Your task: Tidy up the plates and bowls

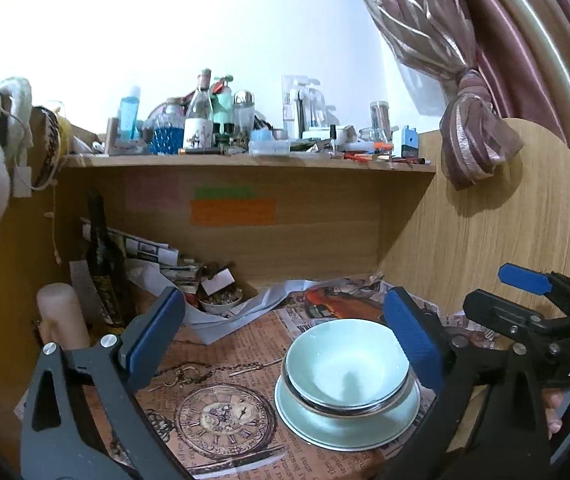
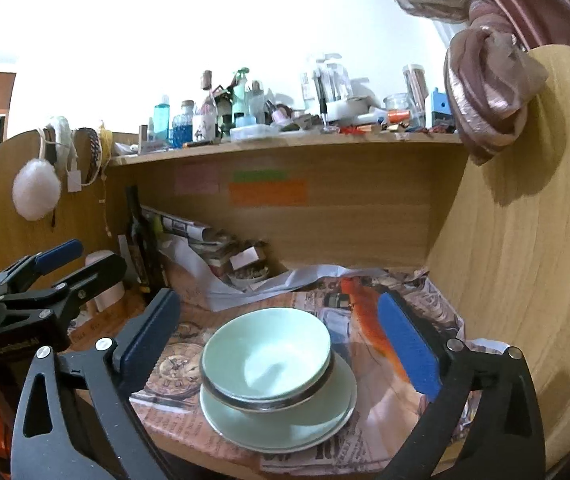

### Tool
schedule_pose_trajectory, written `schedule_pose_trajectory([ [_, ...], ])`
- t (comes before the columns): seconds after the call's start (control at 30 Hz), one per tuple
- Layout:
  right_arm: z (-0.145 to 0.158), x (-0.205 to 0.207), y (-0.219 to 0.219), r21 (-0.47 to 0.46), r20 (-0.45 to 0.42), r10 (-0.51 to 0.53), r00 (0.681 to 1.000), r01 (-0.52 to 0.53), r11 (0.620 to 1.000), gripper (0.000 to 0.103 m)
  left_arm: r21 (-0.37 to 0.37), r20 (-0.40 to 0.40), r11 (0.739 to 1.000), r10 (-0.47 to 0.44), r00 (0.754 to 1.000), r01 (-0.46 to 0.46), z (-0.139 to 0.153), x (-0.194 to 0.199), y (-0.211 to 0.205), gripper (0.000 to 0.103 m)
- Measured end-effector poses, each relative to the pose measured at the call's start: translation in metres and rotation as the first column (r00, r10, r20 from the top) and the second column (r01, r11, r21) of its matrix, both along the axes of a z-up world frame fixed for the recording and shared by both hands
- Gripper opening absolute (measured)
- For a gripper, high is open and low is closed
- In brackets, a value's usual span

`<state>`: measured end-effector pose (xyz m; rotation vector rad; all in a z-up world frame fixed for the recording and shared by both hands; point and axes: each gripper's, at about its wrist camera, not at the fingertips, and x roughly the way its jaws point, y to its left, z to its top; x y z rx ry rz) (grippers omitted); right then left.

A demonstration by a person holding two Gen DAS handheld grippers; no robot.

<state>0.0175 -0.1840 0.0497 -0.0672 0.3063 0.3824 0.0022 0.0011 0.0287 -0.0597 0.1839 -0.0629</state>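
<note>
Both claws spread wide and holding nothing: left claw [image 1: 281, 344] framing the stack from lower left of its frame, right claw [image 2: 281, 344] around it low centre in its own view. Pale green bowls [image 2: 267, 354], nested, sitting on pale green plates [image 2: 285, 420] on the newspaper-covered desk [image 2: 189, 436], lower centre of frame, apparently already gathered. Best done by backing off level and clear of the bowl rim, avoiding any nudge to the slightly off-centre stack near the desk's front edge. Hard to count: number of bowls and plates, only rims showing. Front edge of the desk cut off by the claw arms; small dish [image 1: 221, 300] of something at mid left blurred, contents unclear.
</note>
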Motion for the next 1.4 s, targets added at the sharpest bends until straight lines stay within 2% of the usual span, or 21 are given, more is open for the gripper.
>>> schedule_pose_trajectory([
  [0.07, 0.002, -0.007, -0.001, 0.004, 0.015, -0.004, 1.0, 0.004, 1.0, 0.103, 0.006, 0.011, 1.0, 0.009, 1.0, -0.009, 0.002, -0.007, -0.002, 0.102],
  [0.4, 0.007, -0.022, -0.004, 0.027, 0.045, 0.01, 0.999, -0.011, 1.0, 0.103, 0.005, 0.037, 0.999, 0.036, 0.999, -0.037, 0.002, -0.025, -0.003, 0.103],
  [1.4, 0.005, -0.024, -0.002, 0.038, 0.046, 0.011, 0.999, -0.012, 0.999, 0.103, -0.001, 0.029, 0.999, 0.037, 0.999, -0.037, 0.0, -0.023, -0.002, 0.103],
])
